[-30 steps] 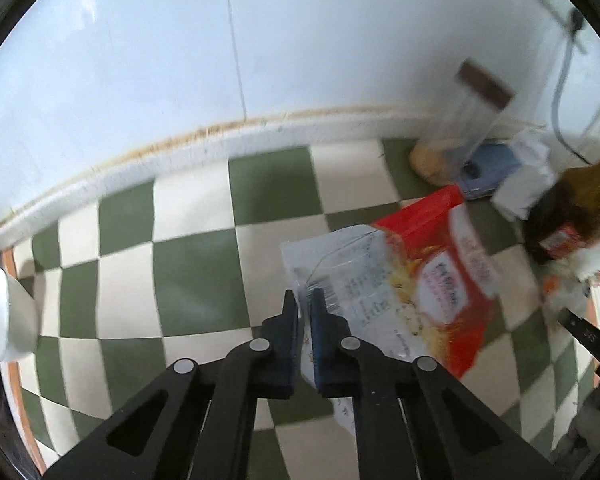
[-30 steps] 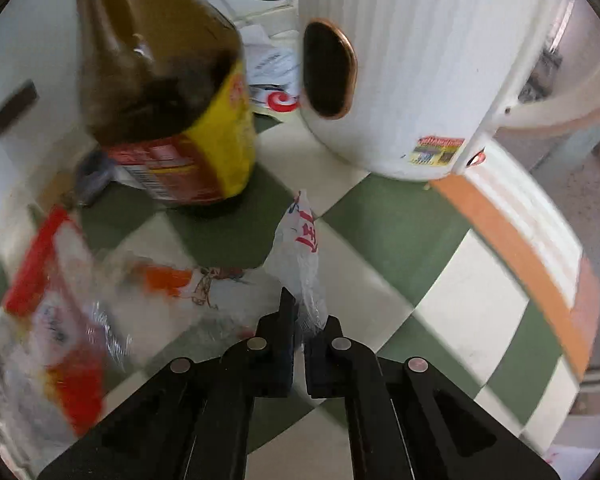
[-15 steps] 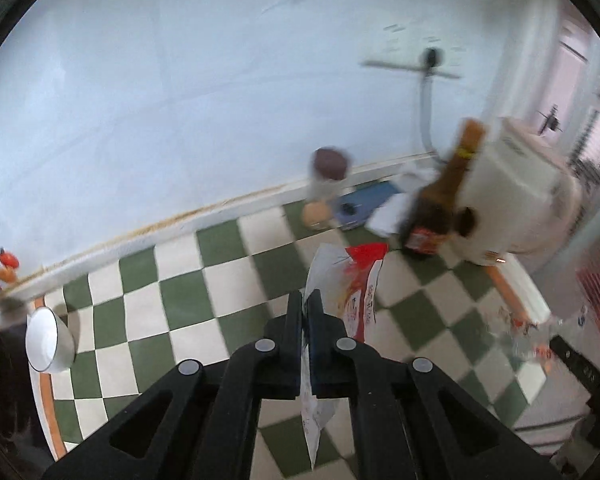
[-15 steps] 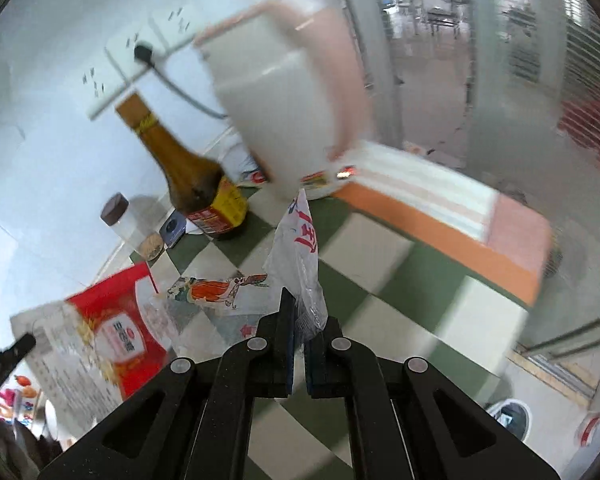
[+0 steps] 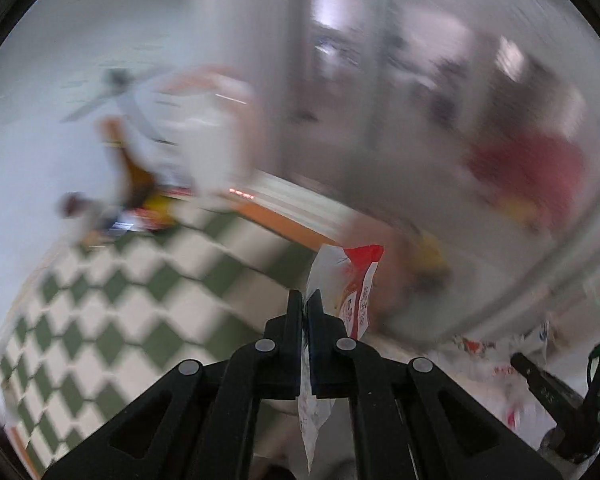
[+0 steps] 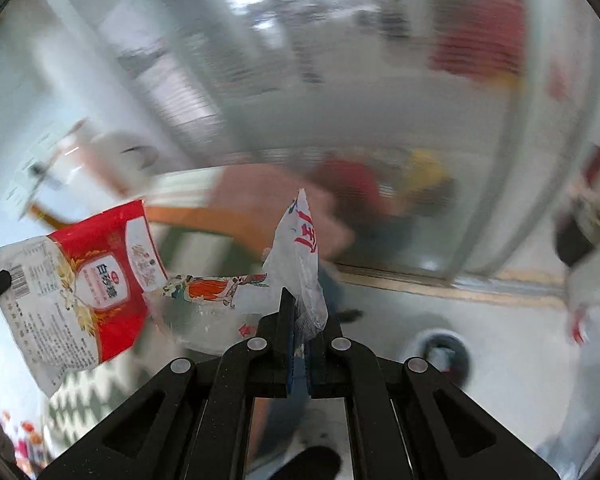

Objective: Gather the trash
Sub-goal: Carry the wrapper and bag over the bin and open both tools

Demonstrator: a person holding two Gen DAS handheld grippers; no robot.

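Left gripper (image 5: pixel 305 300) and right gripper (image 6: pixel 302 300), both angled downward, jaws clamped tight together.

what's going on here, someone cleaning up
Yes, a person is collecting trash with two handheld grippers. The left gripper is shut on a red and white food packet, which hangs off the checkered table. The right gripper is shut on a crumpled clear plastic wrapper. Both pieces are in the air, with the table's edge and the floor beyond showing behind them. The background is too blurred to tell where the trash is headed.
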